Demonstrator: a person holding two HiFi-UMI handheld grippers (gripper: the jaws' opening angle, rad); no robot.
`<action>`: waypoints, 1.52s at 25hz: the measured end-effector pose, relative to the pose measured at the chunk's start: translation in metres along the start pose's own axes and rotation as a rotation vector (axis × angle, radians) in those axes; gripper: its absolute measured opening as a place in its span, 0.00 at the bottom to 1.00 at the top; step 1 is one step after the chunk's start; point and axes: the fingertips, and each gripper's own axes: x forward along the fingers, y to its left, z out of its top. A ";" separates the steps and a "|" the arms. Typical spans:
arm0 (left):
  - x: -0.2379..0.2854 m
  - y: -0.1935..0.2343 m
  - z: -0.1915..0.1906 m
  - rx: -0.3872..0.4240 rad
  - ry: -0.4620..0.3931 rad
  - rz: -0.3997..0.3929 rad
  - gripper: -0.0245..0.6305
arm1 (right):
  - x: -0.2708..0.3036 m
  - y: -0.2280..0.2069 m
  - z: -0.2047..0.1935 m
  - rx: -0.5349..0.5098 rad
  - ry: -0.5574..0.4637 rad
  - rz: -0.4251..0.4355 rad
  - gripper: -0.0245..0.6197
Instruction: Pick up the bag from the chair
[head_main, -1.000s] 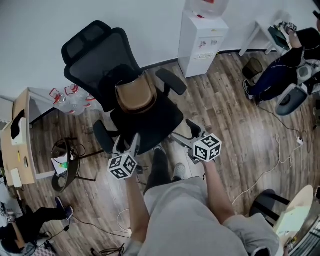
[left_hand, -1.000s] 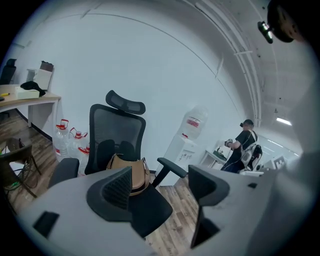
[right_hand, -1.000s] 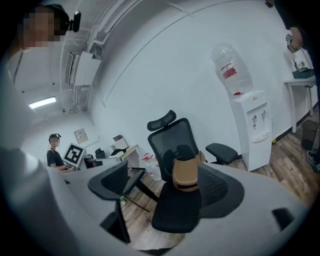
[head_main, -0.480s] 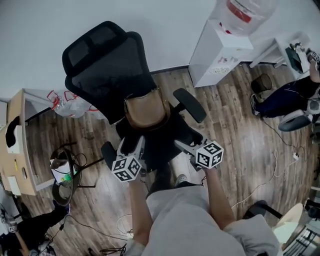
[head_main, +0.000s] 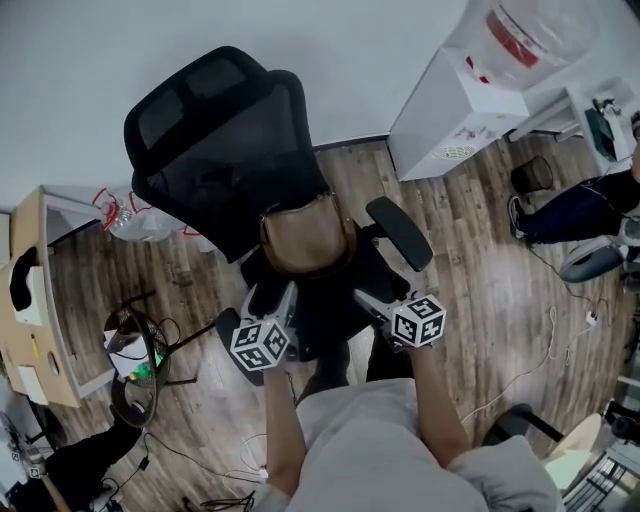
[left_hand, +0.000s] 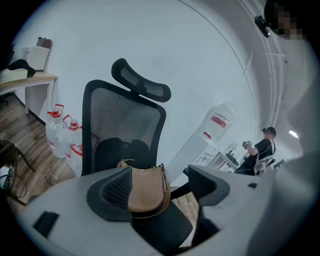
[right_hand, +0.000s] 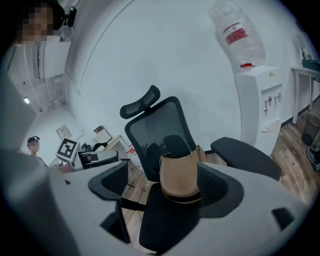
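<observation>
Red bottle label (right_hand: 235, 34) too blurred to read. Tan, dark-trimmed bag (head_main: 305, 238) upright on seat of black mesh chair (head_main: 215, 150), against the backrest. Left gripper (head_main: 268, 298) and right gripper (head_main: 376, 298) just short of it, jaws apart, empty.

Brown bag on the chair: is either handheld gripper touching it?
Apart. The head view shows bare chair seat between the brown bag and both the left gripper and right gripper, whose open jaws are short of it.

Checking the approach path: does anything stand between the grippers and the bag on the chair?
Nothing visible does. The left gripper and right gripper, jaws open, face the bag across bare chair seat.
</observation>
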 end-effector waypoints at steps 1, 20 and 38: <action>0.003 0.002 -0.001 0.003 0.006 0.006 0.54 | 0.003 -0.004 0.000 0.006 0.003 -0.008 0.71; 0.078 0.052 -0.036 -0.037 0.063 0.129 0.54 | 0.110 -0.063 -0.015 0.003 0.154 0.012 0.77; 0.177 0.137 -0.110 -0.072 0.098 0.239 0.54 | 0.192 -0.151 -0.104 -0.065 0.271 -0.011 0.76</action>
